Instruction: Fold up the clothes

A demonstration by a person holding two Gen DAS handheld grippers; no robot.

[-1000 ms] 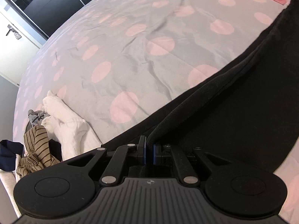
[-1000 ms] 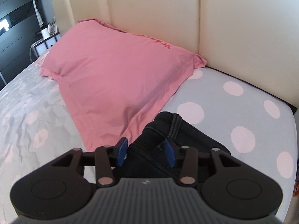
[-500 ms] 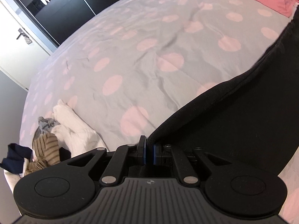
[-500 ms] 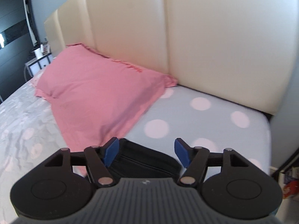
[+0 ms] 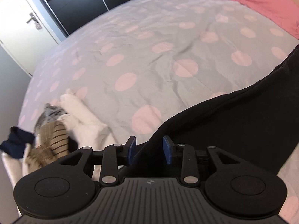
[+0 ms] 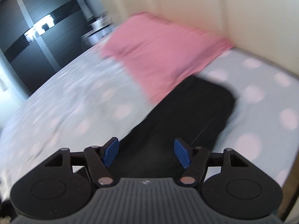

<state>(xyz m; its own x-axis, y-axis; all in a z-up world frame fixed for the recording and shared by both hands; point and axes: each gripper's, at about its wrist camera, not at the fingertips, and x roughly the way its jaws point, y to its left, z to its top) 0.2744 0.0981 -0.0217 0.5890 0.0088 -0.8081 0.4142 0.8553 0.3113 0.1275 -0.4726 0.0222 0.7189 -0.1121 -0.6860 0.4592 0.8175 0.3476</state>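
Observation:
A black pair of trousers (image 5: 233,123) lies stretched on the grey bedspread with pink dots (image 5: 142,59). My left gripper (image 5: 149,150) is open, its blue pads either side of the trousers' near end, which lies between them. In the right wrist view the trousers (image 6: 188,115) run from the gripper toward the pink pillow (image 6: 164,50). My right gripper (image 6: 146,154) is wide open above the dark cloth and holds nothing. The right view is blurred by motion.
A pile of other clothes sits at the bed's left edge: a white garment (image 5: 82,115), a brown striped one (image 5: 52,140) and a dark blue one (image 5: 16,143). A cream headboard (image 6: 243,15) stands behind the pillow. Dark wardrobe doors (image 5: 71,1) stand beyond the bed.
My left gripper was shut on the trousers' edge and has opened, letting the cloth drop flat. My right gripper opened wider, pulled back and swung left, so more of the trousers shows.

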